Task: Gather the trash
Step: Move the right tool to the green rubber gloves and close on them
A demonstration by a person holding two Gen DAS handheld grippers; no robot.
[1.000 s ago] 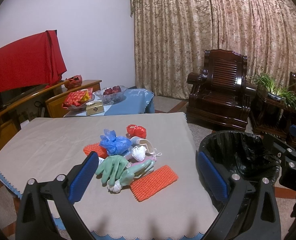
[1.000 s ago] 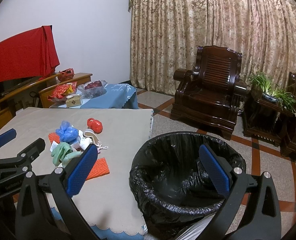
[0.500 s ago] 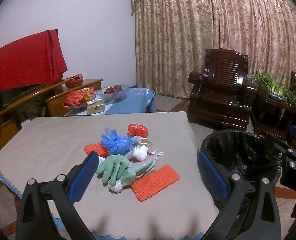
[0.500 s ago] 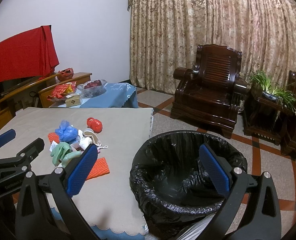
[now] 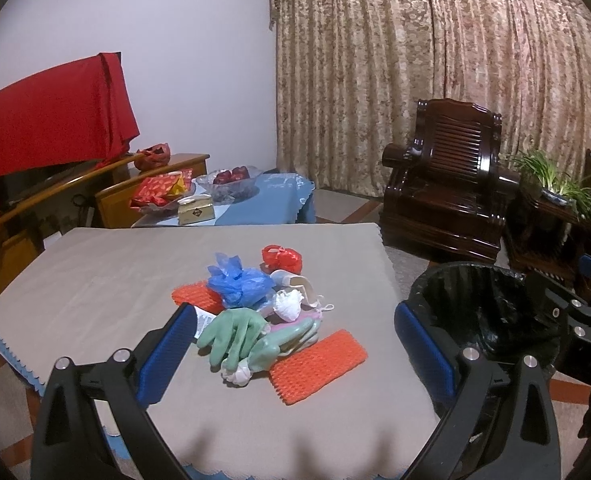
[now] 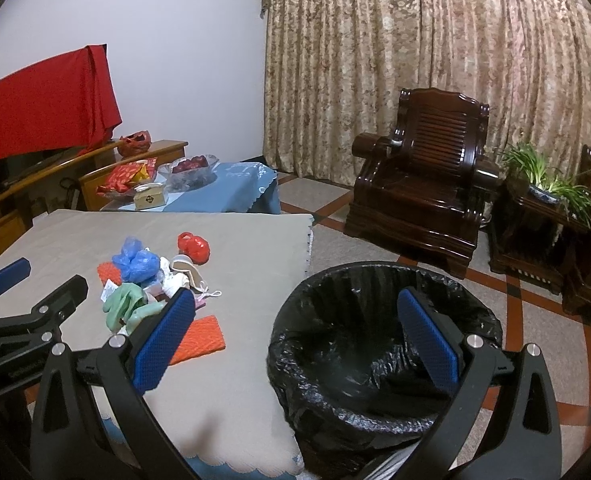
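- Left gripper [image 5: 295,344]: its 2 blue pads stand wide apart with nothing between them. It hovers above the near edge of the table [image 5: 95,280] and faces the trash pile.
- Right gripper [image 6: 295,336]: fingers likewise spread and empty, held over the gap between the table and the bin [image 6: 375,360].
- Trash location: all of it lies in 1 heap at mid-table. The heap holds green gloves [image 5: 235,332], 2 orange foam nets [image 5: 319,364], a blue plastic bag [image 5: 239,284], a red bag [image 5: 281,258], a white crumpled wad [image 5: 288,306] and a mask-like piece with a strap, all touching or overlapping. The bin, lined in black, stands on the floor just beside the table's right edge and appears to hold none of it.
- Risk 1: the items are tangled, so a grab at the gloves may drag the wad or strap along and shed them short of the bin.
- Risk 2: thin bags and light foam net may slip from flat pads if only an edge is pinched.
- Risk 3: the tablecloth is loose, and a low pinch could catch and pull it.
- Risk 4: the 2 grippers are near each other, so crossing paths invites a collision.
- Change from 1.0 s ago: very little. Both views have shifted only slightly, the pile is undisturbed, and both grippers remain spread.
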